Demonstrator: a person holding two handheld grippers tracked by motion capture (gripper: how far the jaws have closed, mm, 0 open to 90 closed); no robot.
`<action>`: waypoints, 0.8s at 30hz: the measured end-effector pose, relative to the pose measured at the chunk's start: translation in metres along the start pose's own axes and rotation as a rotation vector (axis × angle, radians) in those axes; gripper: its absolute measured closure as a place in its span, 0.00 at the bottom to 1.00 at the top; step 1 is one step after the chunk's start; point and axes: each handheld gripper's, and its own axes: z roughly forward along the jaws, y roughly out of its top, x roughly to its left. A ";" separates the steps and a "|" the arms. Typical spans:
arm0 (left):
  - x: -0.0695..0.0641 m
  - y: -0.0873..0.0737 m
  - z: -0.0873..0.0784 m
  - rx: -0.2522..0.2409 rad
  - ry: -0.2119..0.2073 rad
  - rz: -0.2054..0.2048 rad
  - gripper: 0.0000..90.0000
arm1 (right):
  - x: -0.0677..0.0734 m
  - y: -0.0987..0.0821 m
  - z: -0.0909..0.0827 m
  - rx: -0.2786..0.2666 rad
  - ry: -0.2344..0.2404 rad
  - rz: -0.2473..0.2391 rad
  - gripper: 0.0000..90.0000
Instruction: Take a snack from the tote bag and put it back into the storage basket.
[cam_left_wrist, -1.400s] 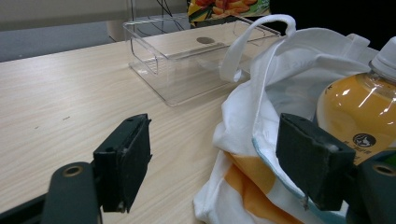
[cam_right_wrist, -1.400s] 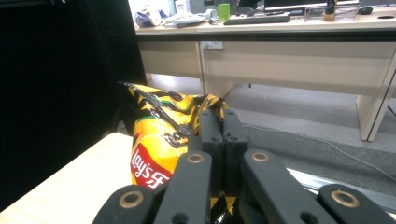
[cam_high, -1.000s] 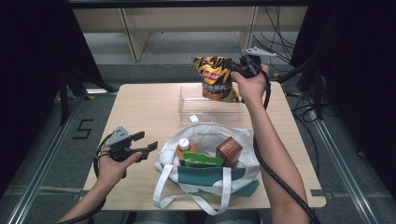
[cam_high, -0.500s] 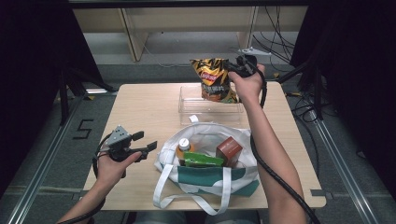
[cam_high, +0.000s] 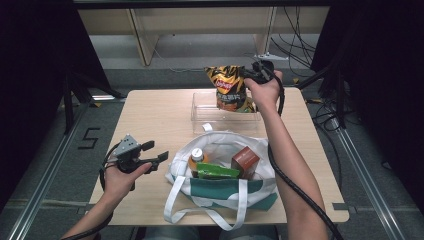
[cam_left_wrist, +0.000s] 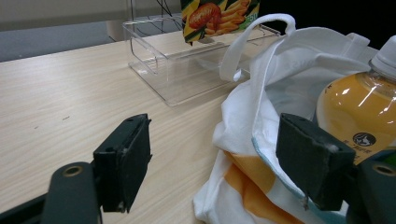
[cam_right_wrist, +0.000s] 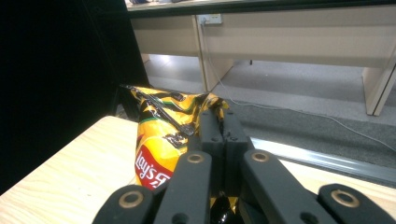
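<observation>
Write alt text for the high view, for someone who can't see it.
A person's right gripper, jaws shut on a chip bag, holds it over a clear plastic bin at the table's far side. Nearer, a white and green tote bag holds a juice bottle, green packet and brown box; the left gripper waits open beside it.

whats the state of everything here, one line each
chip bag: sealed, upright, pinched at its top, over the clear bin
right gripper: shut on the chip bag
left gripper: open, empty, beside the tote
clear bin: upright, no lid
tote: open, handles slack
juice bottle: capped, in the tote
green packet: lying in the tote
red box: closed, tilted in the tote
</observation>
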 end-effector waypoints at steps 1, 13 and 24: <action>0.000 0.000 0.000 0.001 0.000 0.002 0.29 | -0.001 0.000 0.000 0.006 0.000 0.003 1.00; 0.000 0.000 0.000 0.001 0.000 0.002 0.29 | -0.008 -0.003 0.005 0.038 0.023 0.017 1.00; 0.000 0.000 0.000 0.001 0.000 0.002 0.29 | -0.007 -0.006 0.012 0.049 0.012 0.013 1.00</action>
